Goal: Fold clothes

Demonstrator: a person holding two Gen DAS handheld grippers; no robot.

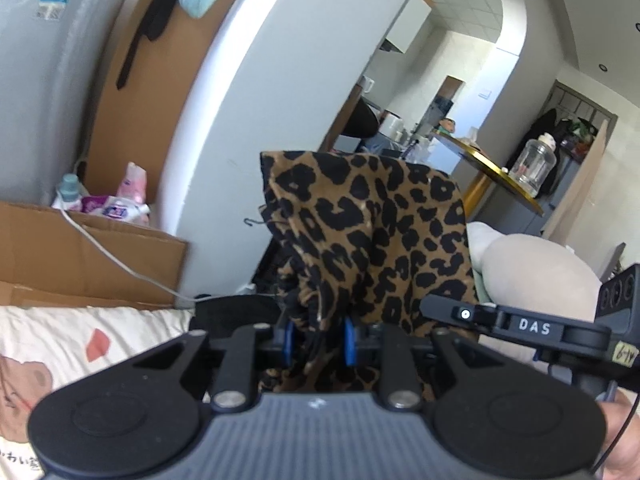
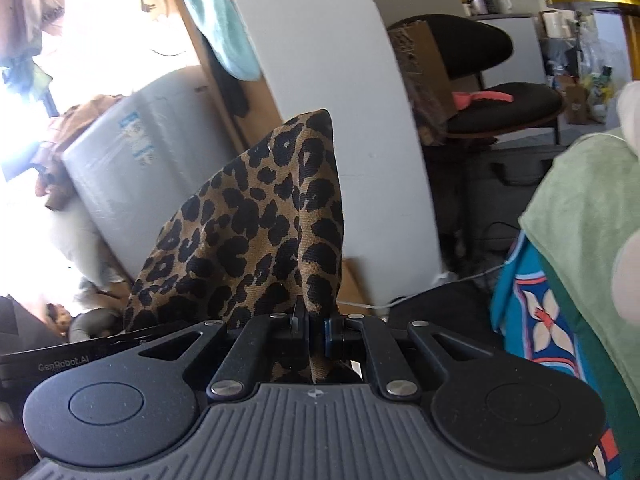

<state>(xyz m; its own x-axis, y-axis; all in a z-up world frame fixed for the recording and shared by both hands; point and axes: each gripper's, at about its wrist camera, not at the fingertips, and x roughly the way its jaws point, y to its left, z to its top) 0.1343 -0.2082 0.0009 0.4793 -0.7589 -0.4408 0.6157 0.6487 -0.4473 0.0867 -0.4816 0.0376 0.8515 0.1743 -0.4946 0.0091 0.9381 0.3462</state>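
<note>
- My left gripper is clamped on a bunched fold of the leopard-print garment; the blue pads press the cloth from both sides with only fabric between them.
- From that pinch the garment stands up in front of the left camera as a tall, wrinkled peak, and more of it hangs below the fingers.
- My right gripper is likewise closed on the same leopard print, its jaws nearly together with a thin edge of cloth caught between.
- In the right view the cloth rises to a pointed corner above the fingers and spreads down toward the left.
- The garment is held up off any surface by both grips; I cannot tell which part of it each one has, since the fabric is too crumpled.
- In the left view, the right gripper's black body marked "DAS" sits just beside mine at lower right.
- Behind the cloth stands a white pillar, with a cardboard box holding bottles to its left.
- A printed bedsheet shows at lower left of the left view.
- To the right in the right view lie a pale green towel and a teal patterned cloth; a black chair stands beyond.
</note>
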